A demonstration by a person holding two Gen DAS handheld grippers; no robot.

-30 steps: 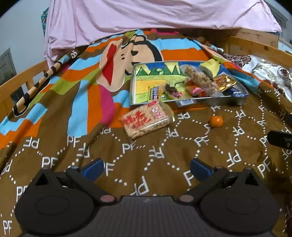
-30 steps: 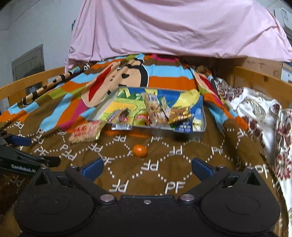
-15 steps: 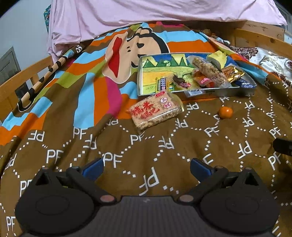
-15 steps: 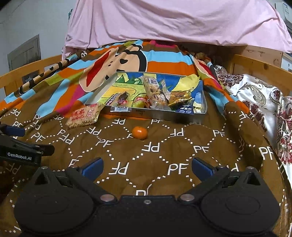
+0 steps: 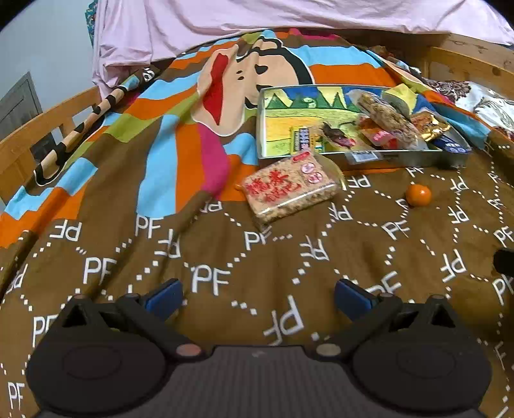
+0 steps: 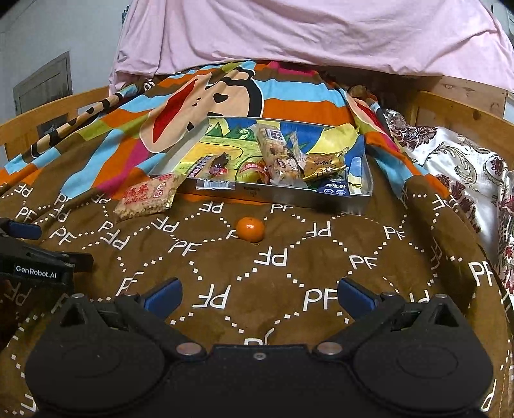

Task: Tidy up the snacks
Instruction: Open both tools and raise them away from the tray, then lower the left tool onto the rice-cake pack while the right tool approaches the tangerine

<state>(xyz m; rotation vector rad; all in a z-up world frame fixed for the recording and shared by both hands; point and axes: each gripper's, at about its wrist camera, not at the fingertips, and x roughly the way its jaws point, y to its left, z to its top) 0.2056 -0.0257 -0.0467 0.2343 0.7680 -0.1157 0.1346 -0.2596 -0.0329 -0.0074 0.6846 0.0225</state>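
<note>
2 grippers — left gripper (image 5: 257,295) and right gripper (image 6: 258,294) — gape wide, holding nothing; rice-cracker pack (image 5: 289,189) and orange (image 6: 250,229) lie beside the tray (image 6: 289,194).

- Left wrist view: set low over the brown blanket (image 5: 257,257), facing forward along the left tool (image 5: 257,294) toward the pink sheet (image 5: 257,22); tray (image 5: 401,159) up right, fairly near.
- Right wrist view: same low height and heading behind the right tool (image 6: 258,294), placed further right; tray (image 6: 289,197) nearly centred.
- Shared: tray, rice cracker pack (image 5: 289,189) (image 6: 149,196), orange (image 5: 417,194) (image 6: 250,229), cartoon bedspread.
- Left tool's body at the right view's left edge (image 6: 35,267).
</note>
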